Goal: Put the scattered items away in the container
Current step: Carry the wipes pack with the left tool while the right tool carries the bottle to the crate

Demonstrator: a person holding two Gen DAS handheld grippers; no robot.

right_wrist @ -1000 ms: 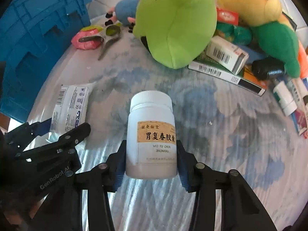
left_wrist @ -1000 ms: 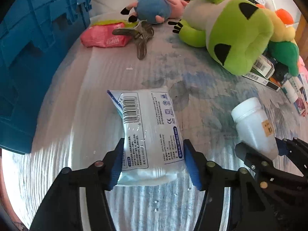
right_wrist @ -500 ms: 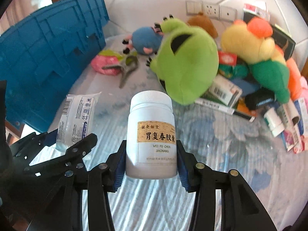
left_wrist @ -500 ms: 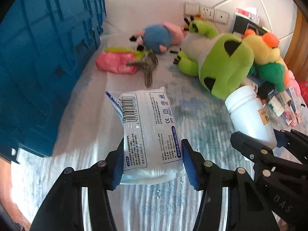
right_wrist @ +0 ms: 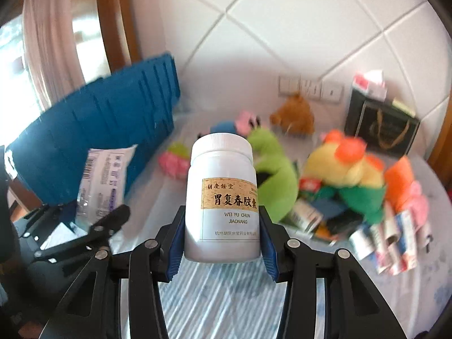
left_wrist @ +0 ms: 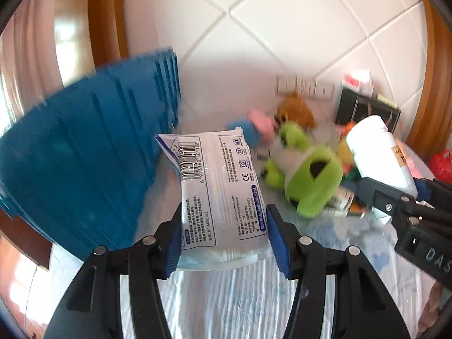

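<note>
Left gripper (left_wrist: 224, 237) has its blue ribbed pads squeezed on a soft, crinkly white plastic packet (left_wrist: 221, 192); right gripper (right_wrist: 221, 240) is clamped on a smooth white round plastic pill bottle (right_wrist: 221, 197) with a gold label. Both are held off the table, with the ribbed blue plastic crate (left_wrist: 84, 175) at 9 o'clock, inside hidden, and a fuzzy green plush toy (left_wrist: 310, 180) at 2 o'clock.

We see a glossy, crinkled plastic-film packet (left_wrist: 223, 186), a smooth semi-gloss white plastic bottle (right_wrist: 223, 197) with a matt paper label, and a ribbed hard-plastic blue crate (left_wrist: 84, 169). Fuzzy cloth green plush (left_wrist: 313, 183); glazed wall tiles (right_wrist: 296, 28); sheeny striped table cover (right_wrist: 226, 296); varnished wood trim (left_wrist: 107, 14).
</note>
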